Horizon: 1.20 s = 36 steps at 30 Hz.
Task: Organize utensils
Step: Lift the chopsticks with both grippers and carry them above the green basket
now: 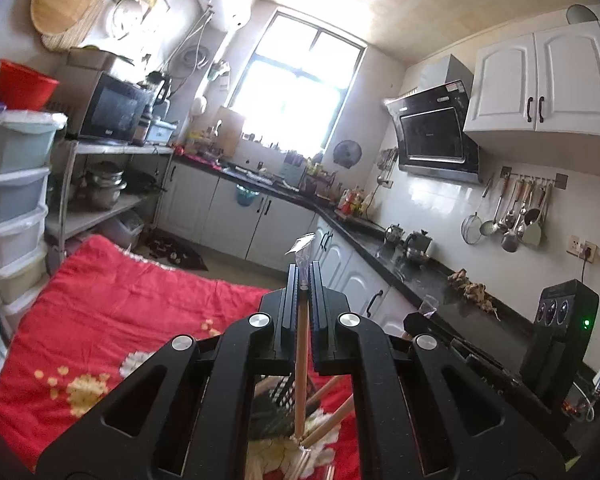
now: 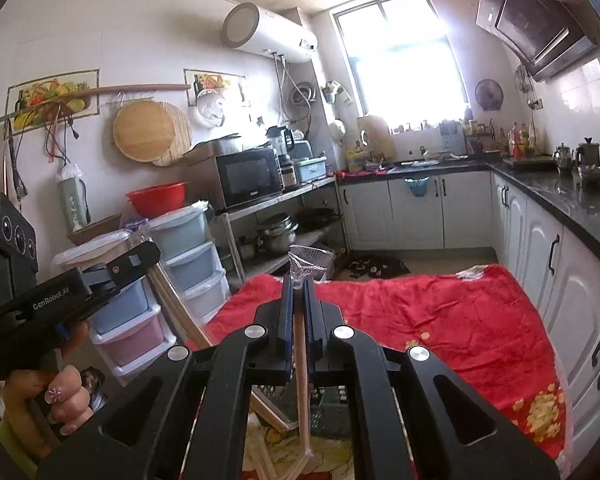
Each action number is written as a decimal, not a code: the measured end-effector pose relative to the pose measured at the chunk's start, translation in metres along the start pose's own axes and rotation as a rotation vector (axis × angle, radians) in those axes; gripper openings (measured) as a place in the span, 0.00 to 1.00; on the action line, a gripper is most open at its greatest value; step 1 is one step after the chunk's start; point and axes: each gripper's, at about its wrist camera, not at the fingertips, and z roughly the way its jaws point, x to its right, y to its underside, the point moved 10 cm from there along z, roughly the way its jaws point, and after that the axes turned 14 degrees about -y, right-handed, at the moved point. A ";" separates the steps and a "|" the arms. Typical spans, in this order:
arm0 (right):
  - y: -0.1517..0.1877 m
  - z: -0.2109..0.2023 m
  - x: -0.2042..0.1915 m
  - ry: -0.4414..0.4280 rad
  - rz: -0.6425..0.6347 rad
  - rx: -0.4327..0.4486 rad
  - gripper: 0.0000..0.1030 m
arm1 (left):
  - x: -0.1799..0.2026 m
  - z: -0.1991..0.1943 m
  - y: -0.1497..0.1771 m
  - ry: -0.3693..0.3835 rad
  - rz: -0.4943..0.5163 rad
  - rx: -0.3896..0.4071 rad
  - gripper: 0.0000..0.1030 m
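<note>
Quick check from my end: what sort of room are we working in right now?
A home kitchen, almost certainly: a black range hood under white wall cabinets, steel ladles on a wall rail, and a black microwave on a metal shelf.

A black microwave oven point(image 2: 249, 178) sits on a metal shelf rack point(image 2: 284, 200), beside a red plastic basin point(image 2: 157, 199). A white cylindrical water heater point(image 2: 269, 32) hangs near the bright window point(image 2: 400, 56). On the black stone worktop point(image 1: 440, 284) stand what look like two steel kettles point(image 1: 408, 240).
</note>
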 end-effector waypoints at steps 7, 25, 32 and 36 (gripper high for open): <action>-0.023 0.004 0.007 0.018 -0.019 0.047 0.05 | 0.019 0.014 -0.012 -0.028 0.047 0.038 0.02; -0.057 0.022 0.036 0.087 -0.078 0.138 0.05 | 0.022 0.049 -0.033 -0.101 0.082 0.127 0.02; -0.040 0.035 0.044 0.091 -0.072 0.121 0.05 | 0.009 0.056 -0.021 -0.140 0.097 0.114 0.02; -0.030 0.040 0.046 0.094 -0.066 0.106 0.05 | 0.002 0.061 -0.014 -0.150 0.095 0.097 0.02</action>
